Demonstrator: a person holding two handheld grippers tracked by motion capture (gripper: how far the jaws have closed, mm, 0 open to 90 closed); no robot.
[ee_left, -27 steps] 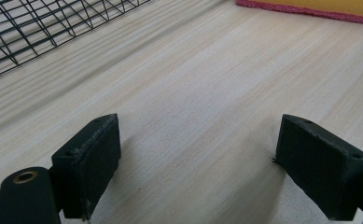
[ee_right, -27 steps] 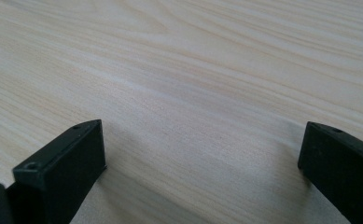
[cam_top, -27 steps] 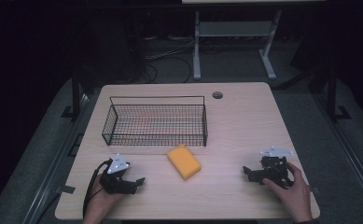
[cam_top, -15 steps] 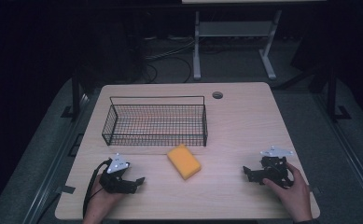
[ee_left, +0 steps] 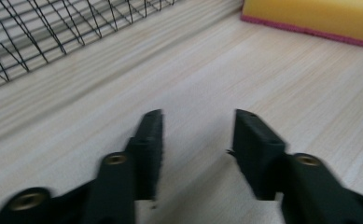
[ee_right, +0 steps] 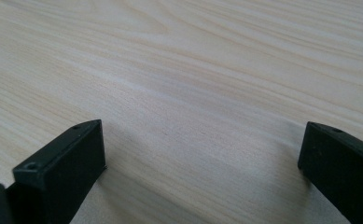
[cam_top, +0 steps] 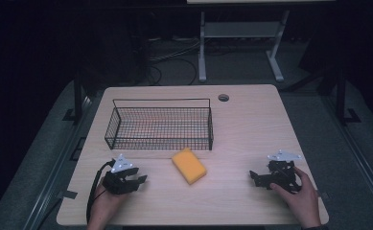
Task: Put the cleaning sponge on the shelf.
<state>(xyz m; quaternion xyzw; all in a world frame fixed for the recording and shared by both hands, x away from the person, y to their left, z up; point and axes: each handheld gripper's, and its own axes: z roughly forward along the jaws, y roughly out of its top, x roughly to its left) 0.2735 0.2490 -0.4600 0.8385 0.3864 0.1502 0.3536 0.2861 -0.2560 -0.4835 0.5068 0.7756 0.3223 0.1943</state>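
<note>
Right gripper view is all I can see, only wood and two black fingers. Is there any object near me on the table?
Observer: Yes. A yellow sponge lies on the table, between the two grippers.
Operator: Is something holding it?
Observer: No. The left gripper is open and apart from it, pointing toward it.
Operator: Where could the sponge go?
Observer: A black wire basket stands just behind the sponge, with nothing in it.
</note>
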